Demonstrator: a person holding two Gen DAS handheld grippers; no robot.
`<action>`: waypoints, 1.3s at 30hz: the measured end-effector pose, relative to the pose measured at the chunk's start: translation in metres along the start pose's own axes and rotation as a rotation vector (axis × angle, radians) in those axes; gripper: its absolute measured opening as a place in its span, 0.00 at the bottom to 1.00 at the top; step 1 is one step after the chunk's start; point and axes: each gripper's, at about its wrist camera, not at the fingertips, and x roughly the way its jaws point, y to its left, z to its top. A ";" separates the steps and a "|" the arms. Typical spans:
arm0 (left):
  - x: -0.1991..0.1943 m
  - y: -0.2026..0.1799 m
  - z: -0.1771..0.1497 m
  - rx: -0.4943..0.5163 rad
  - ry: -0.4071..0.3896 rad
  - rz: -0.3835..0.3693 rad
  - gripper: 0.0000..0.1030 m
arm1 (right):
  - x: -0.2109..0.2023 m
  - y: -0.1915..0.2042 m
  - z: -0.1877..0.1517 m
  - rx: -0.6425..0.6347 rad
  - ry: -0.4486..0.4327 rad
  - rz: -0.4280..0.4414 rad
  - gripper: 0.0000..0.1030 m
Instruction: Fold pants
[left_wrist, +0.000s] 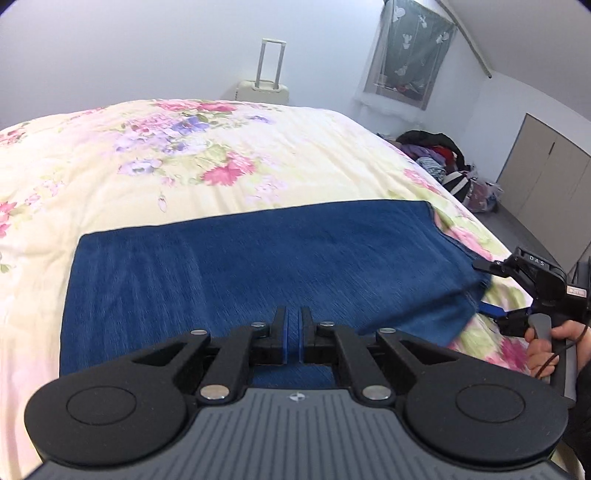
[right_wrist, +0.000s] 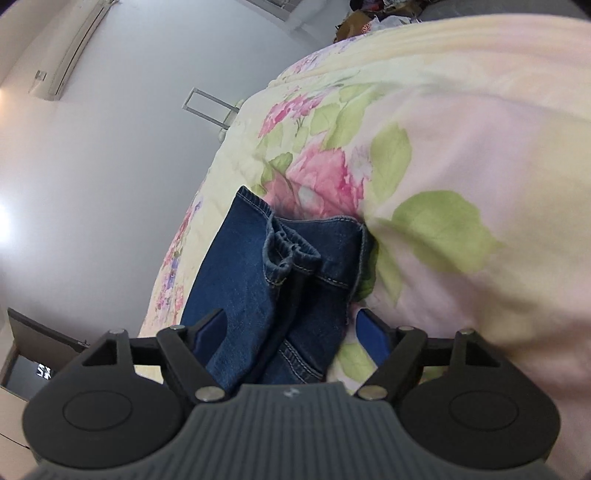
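Observation:
Dark blue denim pants (left_wrist: 258, 258) lie flat in a wide folded band across the flowered bed cover (left_wrist: 184, 155). My left gripper (left_wrist: 294, 321) hovers over their near edge, jaws shut, with no cloth visibly pinched. At the band's right end is my right gripper (left_wrist: 487, 288), held by a person's hand (left_wrist: 543, 347). In the right wrist view the right gripper (right_wrist: 291, 321) stands open. The waistband end of the pants (right_wrist: 251, 266) lies between its blue pads (right_wrist: 373, 336), which do not press on it.
The bed cover (right_wrist: 443, 147) stretches beyond the pants on every side. Behind the bed stands a cream suitcase (left_wrist: 264, 88) against the white wall. A pile of clothes (left_wrist: 439, 155) and a grey cabinet (left_wrist: 546, 173) are off the bed's right side.

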 end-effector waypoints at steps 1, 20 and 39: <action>0.005 0.003 0.003 -0.002 0.001 0.004 0.04 | 0.007 -0.001 0.000 0.011 0.001 -0.003 0.69; 0.171 0.007 0.072 0.188 0.022 0.085 0.06 | -0.011 0.038 -0.013 -0.116 -0.218 0.047 0.15; 0.085 -0.058 -0.009 0.317 0.121 0.082 0.00 | -0.019 0.084 -0.039 0.028 -0.360 -0.003 0.15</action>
